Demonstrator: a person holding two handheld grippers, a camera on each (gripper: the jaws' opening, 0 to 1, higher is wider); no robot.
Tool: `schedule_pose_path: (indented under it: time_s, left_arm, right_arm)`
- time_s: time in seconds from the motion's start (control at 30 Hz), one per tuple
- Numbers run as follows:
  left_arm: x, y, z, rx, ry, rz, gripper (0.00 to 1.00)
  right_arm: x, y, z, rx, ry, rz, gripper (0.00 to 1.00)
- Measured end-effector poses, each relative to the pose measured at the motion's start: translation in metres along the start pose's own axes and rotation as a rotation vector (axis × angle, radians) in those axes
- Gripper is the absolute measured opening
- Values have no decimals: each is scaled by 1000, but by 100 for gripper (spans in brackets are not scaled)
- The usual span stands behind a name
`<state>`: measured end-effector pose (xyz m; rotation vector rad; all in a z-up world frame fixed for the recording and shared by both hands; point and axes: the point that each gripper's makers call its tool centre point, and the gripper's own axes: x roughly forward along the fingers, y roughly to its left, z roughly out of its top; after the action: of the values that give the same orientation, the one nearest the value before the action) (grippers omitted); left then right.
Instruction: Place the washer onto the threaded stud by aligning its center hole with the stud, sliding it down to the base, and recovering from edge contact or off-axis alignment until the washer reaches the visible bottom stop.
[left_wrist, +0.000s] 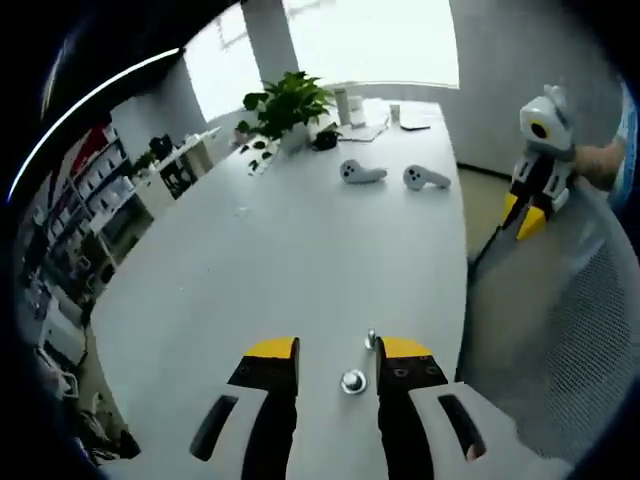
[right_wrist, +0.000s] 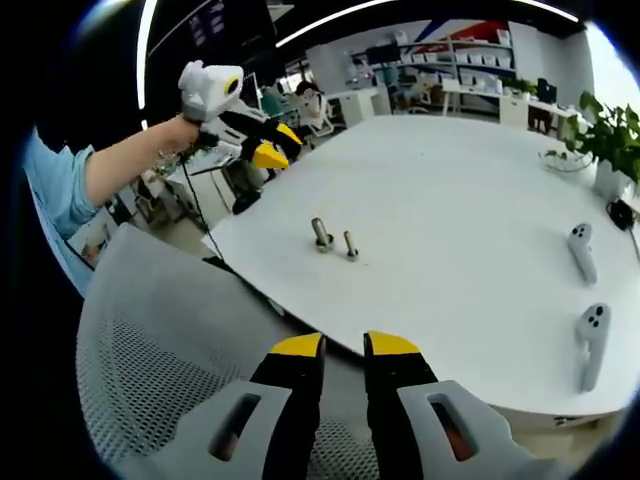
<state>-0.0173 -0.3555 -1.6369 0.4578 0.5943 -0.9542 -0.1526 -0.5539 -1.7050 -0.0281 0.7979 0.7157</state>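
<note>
Left claw (left_wrist: 340, 350): jaws well apart, holding nothing; hovers over the table edge with the hardware sitting between its yellow tips.
Right claw (right_wrist: 343, 345): jaws nearly together with a narrow gap, nothing in them; held off the table above a grey mesh chair back (right_wrist: 170, 330).
Washer (left_wrist: 352, 381): small shiny ring-shaped piece on the white table (left_wrist: 280, 250), between the left claw's tips, nearer the camera; in the right gripper view it looks like it sits on a short upright stub, can't tell if it lies flat or is already on something.
Threaded stud (left_wrist: 370, 340): small metal post standing upright just beyond the washer, close to the left claw's right tip; near but apart from the washer.
Handling guess: steel washer, light, stiff, smooth, likely slippery and thin; pinch across the outer rim on opposite edges, keep the hole clear, hold it level to the stud axis.
Risk: a tilted washer may catch on the threads; the stud may tip if bumped.
Progress: washer not yet on the stud, as far as I can judge.
Clutter: two white controllers (left_wrist: 385, 175) and a potted plant (left_wrist: 287, 105) at the far end, well apart.
</note>
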Motion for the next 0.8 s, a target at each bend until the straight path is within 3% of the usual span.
schedule_pose_path:
  time_s: [0.1,0.17,0.27,0.33,0.47,0.6,0.73,0.8]
  left_arm:
    - [-39,-2,-4,-89,-72,72,29]
    - [-57,-7,0,-113,-152,117,29]
    - [-79,-20,-11,-214,-203,174,29]
    - [-89,-24,-17,-245,-231,215,29]
    - [-111,-36,-23,-341,-315,318,29]
    - [-127,-42,-29,-371,-350,418,28]
    - [-135,-45,-37,-456,-405,487,30]
    - [-136,-45,-47,-456,-386,540,36]
  right_arm:
    - [0,-2,-1,-9,11,-17,18]
    - [0,-4,1,-9,3,-26,18]
    - [0,-5,0,-6,3,-34,18]
    - [-1,-7,1,-6,-3,-48,18]
    - [-5,-14,15,-8,-90,-90,19]
    - [-3,-13,11,-17,-64,-81,19]
    - [-3,-12,12,-21,-71,-73,19]
    - [-3,-10,12,-26,-73,-63,19]
